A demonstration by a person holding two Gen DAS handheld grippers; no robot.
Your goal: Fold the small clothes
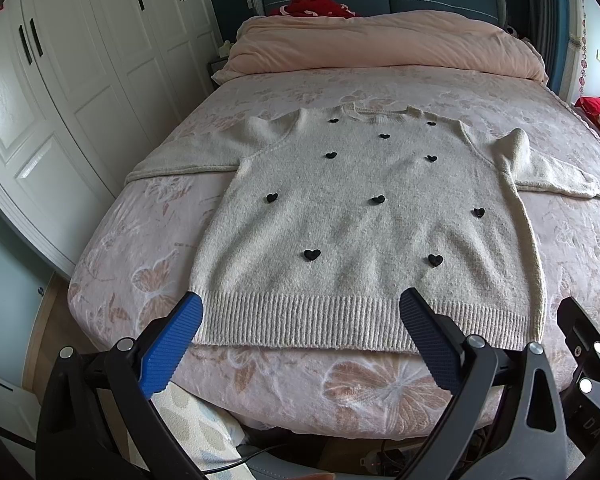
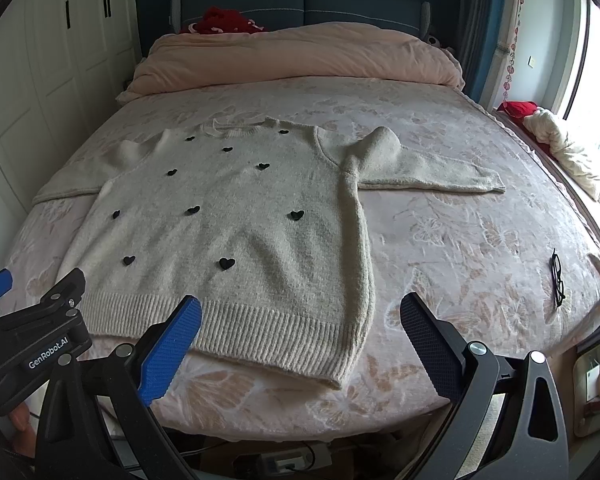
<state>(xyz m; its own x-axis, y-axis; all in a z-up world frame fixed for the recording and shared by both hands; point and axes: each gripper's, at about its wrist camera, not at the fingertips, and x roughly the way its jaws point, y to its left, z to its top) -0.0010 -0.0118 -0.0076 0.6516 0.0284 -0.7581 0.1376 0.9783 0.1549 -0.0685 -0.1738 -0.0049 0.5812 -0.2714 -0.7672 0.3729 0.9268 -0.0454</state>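
A cream sweater (image 1: 364, 216) with black hearts is laid flat, front up, on the bed (image 1: 148, 248), its ribbed hem (image 1: 340, 320) nearest the grippers and both sleeves spread outward. No fold has yet been made.

The left gripper (image 1: 300, 336) is held wide open and empty just short of the hem; the right gripper (image 2: 300, 340) is likewise wide open and empty, over the hem's right corner.

The left sleeve (image 1: 180, 160) would best be pinched near its cuff and carried across the chest, the fabric being kept taut so that the thick knit is not bunched. The right sleeve (image 2: 428, 168), humped at the shoulder, should be smoothed as it is brought over.

In the left view, the whole hem is shown. Only in the right view are the right cuff in full and a pair of glasses (image 2: 557, 278) on the bed, well apart from the sweater, shown.
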